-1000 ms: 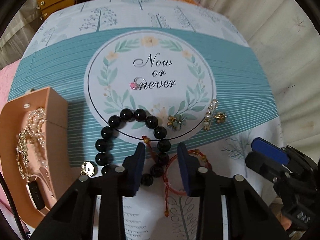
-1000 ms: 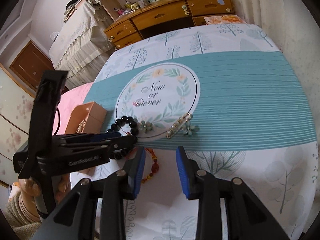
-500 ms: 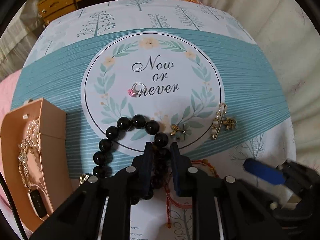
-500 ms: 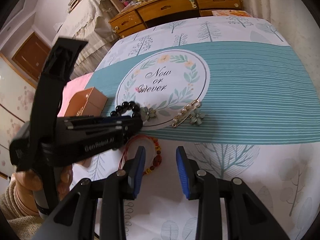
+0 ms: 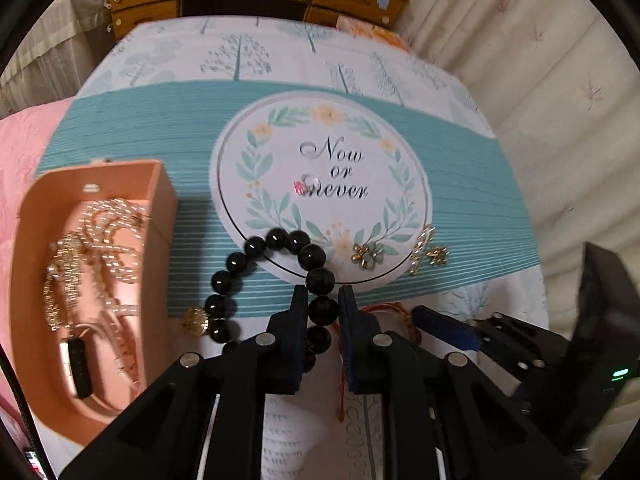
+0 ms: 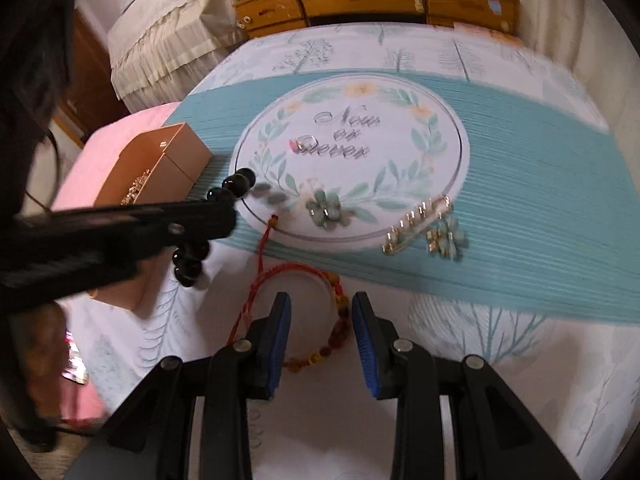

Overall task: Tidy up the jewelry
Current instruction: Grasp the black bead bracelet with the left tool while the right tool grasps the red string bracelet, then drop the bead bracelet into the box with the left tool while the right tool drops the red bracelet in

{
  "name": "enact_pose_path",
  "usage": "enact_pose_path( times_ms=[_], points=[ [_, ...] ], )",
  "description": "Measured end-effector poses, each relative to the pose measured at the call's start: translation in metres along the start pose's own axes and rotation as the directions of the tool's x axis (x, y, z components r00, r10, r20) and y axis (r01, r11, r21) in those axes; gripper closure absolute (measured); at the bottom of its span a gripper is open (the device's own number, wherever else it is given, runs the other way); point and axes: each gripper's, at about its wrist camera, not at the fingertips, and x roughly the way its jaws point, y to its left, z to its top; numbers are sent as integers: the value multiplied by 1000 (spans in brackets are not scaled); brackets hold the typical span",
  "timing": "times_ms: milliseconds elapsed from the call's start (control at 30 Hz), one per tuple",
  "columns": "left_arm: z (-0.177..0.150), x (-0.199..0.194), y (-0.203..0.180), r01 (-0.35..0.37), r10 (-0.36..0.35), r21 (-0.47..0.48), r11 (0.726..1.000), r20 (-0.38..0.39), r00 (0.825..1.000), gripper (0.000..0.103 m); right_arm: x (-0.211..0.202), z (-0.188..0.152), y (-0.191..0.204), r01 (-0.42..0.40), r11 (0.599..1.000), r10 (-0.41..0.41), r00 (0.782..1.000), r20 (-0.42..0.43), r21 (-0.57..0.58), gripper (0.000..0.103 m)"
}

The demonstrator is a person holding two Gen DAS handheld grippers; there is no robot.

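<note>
L grip on the bead string, R lined up over the red cord

L wrist view: my left gripper (image 5: 323, 312) is clamped on the black glossy round-bead bracelet (image 5: 276, 240), one bead pinched btwn the pads; rest of the loop trails far-left on the cloth, near the open peach cardboard box (image 5: 160, 184). Beads look hard, slick, fairly heavy, and the string is floppy, so I'd judge it will swing.
R wrist view: my right gripper (image 6: 320, 320) is parted, empty; the red braided-cord bracelet w/ amber beads (image 6: 336, 312) lies flat btwn the fingers, untouched. Light, limp; take it at the beaded side.
</note>
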Motion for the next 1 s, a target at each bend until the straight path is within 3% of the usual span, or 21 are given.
enact_pose_path(
  times_ms=[67,100,133,333,567,767,1000],
  points=[
    [0,-13,4,11,-11,-1,1000,26,1000,90,1,-1,6,53,998,-53,999,7,-33,79],
    [-1,-21,4,17,-17,2,1000,46,999,90,2,-2,9,89,995,-88,996,11,-47,90],
    [-2,-26,4,21,-21,3,1000,58,998,90,2,-2,11,98,994,-98,995,11,-53,92],
    [0,-60,7,69,-68,2,998,122,990,90,-10,-6,12,80,997,-80,996,25,-18,93],
    [-6,-114,28,80,-75,-13,997,228,971,90,-46,0,25,76,997,-75,989,130,0,93],
    [-19,-152,62,-60,74,-51,997,332,940,90,-65,8,46,43,999,-39,980,196,-17,93],
    [-32,-146,109,-145,182,-139,980,304,935,90,-70,17,68,4,999,5,976,219,-42,93]
  ],
)
